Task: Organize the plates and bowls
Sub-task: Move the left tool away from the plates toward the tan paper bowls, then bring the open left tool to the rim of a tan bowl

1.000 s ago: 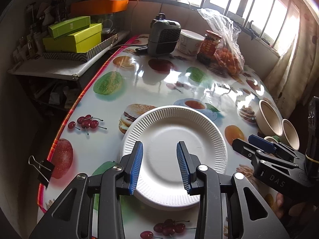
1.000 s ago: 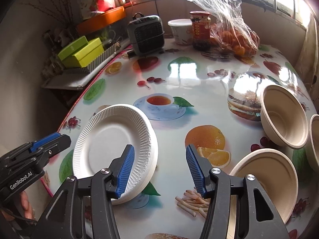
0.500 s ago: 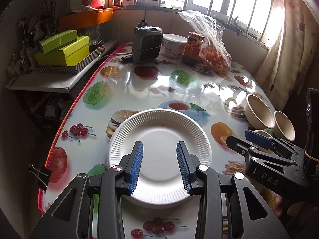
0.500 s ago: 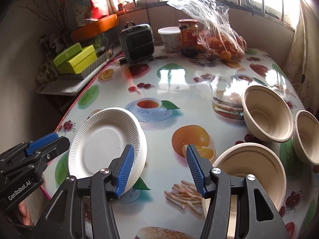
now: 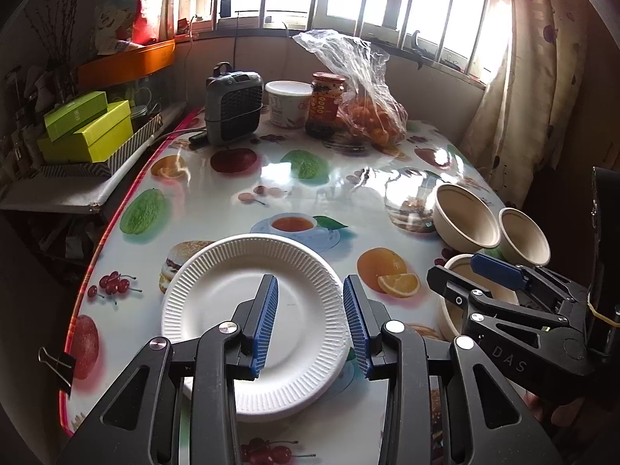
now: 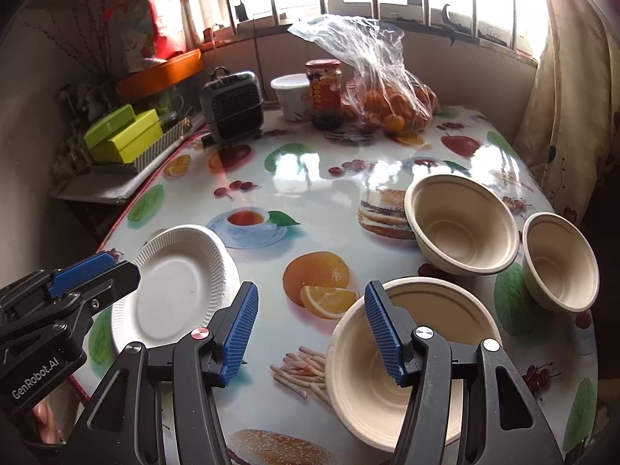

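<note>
A white paper plate [image 5: 217,294] lies near the table's front left edge; it also shows in the right wrist view [image 6: 174,290]. My left gripper [image 5: 310,325] is open and empty above its near half. Three beige paper bowls stand at the right: a large one [image 6: 360,379] nearest, a medium one [image 6: 461,228] behind it, a small one [image 6: 558,263] at the far right. My right gripper [image 6: 312,333] is open and empty, its right finger over the large bowl's rim. The right gripper also shows in the left wrist view [image 5: 500,271].
The table [image 6: 329,193] has a glossy food-print cloth. At the back stand a grey heater [image 6: 232,106], a white tub [image 6: 290,91], a jar [image 6: 323,91] and a bag of oranges [image 6: 391,100]. Green boxes [image 5: 85,128] sit on a side shelf left. A binder clip [image 5: 58,364] grips the front left edge.
Both grippers have pulled back and up from the table, so plate and bowls look smaller and farther off. Both stay open. The plate and bowls have not moved.
</note>
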